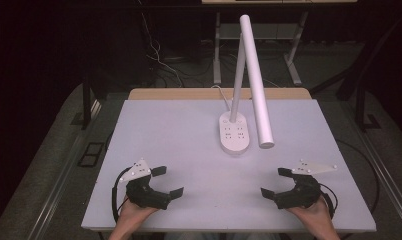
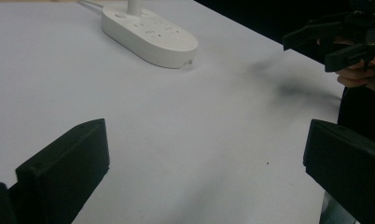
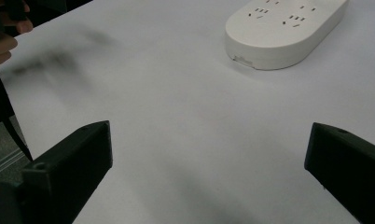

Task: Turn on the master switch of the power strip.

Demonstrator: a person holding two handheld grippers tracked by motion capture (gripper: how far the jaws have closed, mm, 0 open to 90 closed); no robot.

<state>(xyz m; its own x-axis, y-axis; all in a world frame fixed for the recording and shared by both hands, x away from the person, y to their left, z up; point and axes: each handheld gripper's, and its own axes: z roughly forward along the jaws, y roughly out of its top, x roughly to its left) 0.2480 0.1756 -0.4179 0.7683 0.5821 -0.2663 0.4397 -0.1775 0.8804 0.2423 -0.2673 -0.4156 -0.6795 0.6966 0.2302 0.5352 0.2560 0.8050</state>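
Left claw point(image 1: 166, 181): released, jaws spread wide, nothing between them, low over the near left part of the desk.
Right claw point(image 1: 275, 182): released, jaws wide apart, nothing held, low over the near right part, facing the left one.
Hands: a left hand point(image 1: 134, 211) and a right hand point(image 1: 315, 212) grip the claws from the near edge.
Desk point(image 1: 179, 130): pale, bare between the claws.
Lamp base point(image 1: 234, 132): white oval with socket slots, beyond the claws, right of centre.
Lamp arm point(image 1: 255, 77): white tube slanting over the base.
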